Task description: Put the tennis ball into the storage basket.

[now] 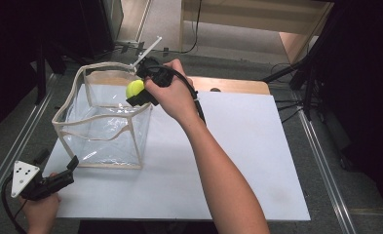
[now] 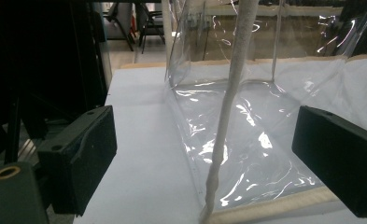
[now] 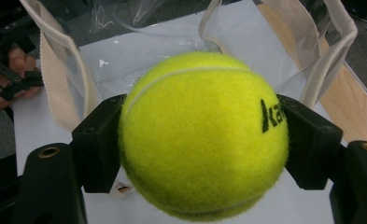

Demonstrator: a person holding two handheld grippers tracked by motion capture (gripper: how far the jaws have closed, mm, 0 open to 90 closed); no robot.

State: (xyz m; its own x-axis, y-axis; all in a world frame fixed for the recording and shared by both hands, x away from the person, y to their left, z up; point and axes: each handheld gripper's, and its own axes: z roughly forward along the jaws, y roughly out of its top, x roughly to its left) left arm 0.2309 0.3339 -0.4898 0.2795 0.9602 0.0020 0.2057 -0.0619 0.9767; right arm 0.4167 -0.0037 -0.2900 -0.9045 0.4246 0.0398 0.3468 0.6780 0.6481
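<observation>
A yellow tennis ball (image 1: 134, 88) (image 3: 203, 135) with black lettering is clamped between the jaws of my right gripper (image 1: 139, 93) (image 3: 202, 140). It hangs over the open top of a clear plastic bag (image 1: 104, 117) (image 2: 246, 121) with cream fabric trim, at the bag's far right corner. The bag stands upright on the white board (image 1: 238, 146). My left gripper (image 1: 67, 170) (image 2: 218, 163) rests low at the board's near left corner, open and holding nothing. Its jaws face the bag's near corner seam (image 2: 225, 121).
A wooden table edge (image 1: 233, 85) shows behind the white board. Dark stands and cables (image 1: 301, 78) sit at the far right, and metal rails (image 1: 325, 170) run along both sides. The board's right half is bare.
</observation>
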